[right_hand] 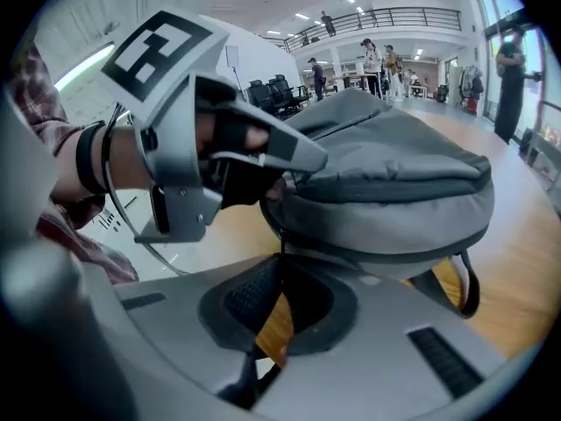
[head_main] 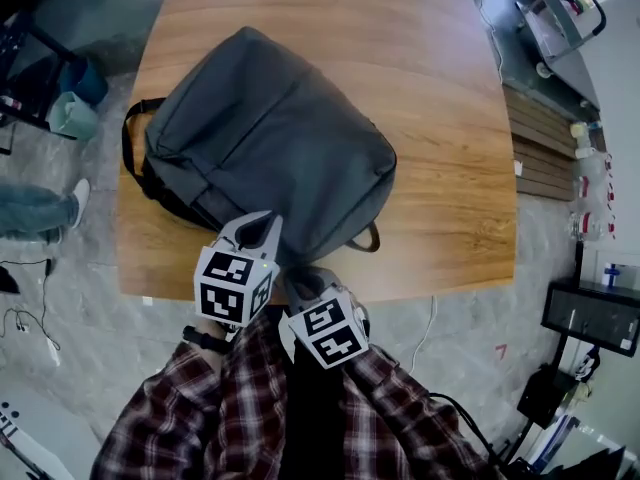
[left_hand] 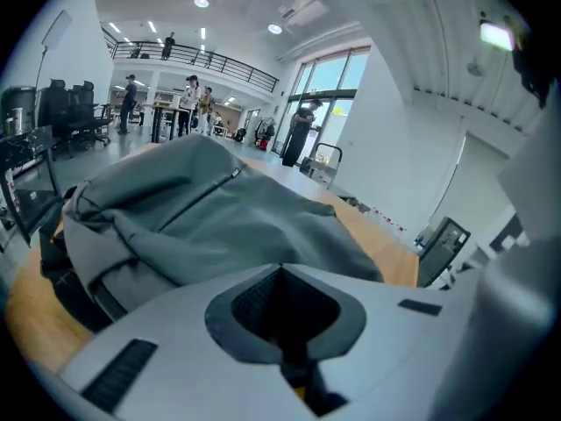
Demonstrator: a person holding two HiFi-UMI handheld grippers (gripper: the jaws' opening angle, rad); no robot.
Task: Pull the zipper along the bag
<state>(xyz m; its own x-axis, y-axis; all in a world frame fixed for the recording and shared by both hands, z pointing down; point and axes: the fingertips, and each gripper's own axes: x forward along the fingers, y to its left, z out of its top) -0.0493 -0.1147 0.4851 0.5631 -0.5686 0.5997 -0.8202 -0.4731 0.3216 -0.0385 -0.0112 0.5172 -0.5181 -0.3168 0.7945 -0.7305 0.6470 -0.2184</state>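
Head view: the grey bag (head_main: 270, 118) lies on the wooden table (head_main: 440, 88). The left gripper (head_main: 262, 228) and right gripper (head_main: 303, 283) are side by side at its near edge.

Left gripper view: jaws closed tip to tip against bag fabric; whether they pinch it is unclear.

Right gripper view: jaws closed on a thin zipper pull (right_hand: 280, 238) hanging from the bag's seam. Left gripper's tips touch the bag's upper edge.
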